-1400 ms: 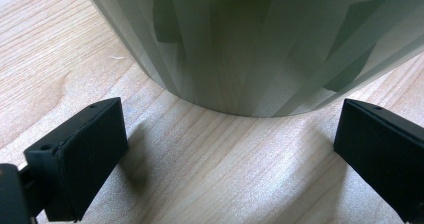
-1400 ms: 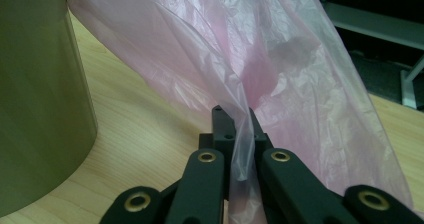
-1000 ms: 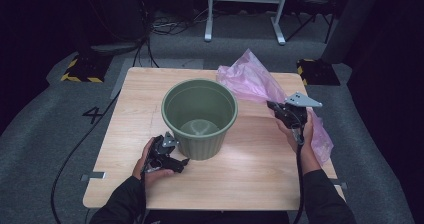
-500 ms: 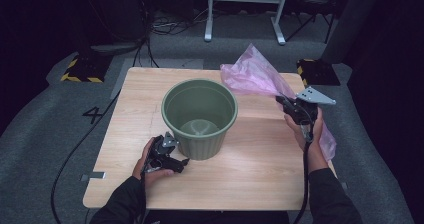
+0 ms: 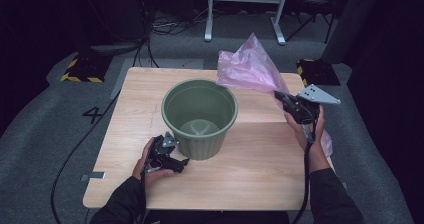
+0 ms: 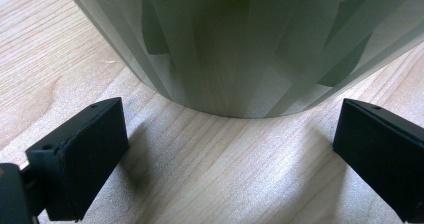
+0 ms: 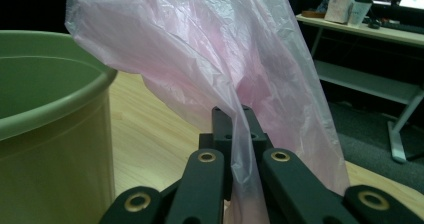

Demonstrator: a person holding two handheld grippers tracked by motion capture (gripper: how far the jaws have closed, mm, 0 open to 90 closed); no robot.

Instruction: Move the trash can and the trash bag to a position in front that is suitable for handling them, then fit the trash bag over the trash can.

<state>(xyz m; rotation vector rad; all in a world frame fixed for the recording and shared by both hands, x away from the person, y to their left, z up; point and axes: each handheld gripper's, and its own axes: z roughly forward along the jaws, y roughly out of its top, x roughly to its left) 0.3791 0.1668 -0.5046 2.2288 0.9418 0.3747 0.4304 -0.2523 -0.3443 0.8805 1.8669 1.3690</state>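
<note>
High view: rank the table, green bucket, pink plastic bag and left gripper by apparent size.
1. Table
2. Green bucket
3. Pink plastic bag, close to the bucket and partly hidden, so that order is unsure
4. Left gripper

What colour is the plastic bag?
Pale pink and see-through; the plastic bag shows best in the right gripper view.

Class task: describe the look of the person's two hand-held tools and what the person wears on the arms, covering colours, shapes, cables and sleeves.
Both tongs are black. The left tongs end in two blocky, square-edged black pads. The right tongs have slim black link arms with brass-coloured rivets and a grey three-cornered plate on top. A black cable trails from each. The sleeves are dark.
</note>
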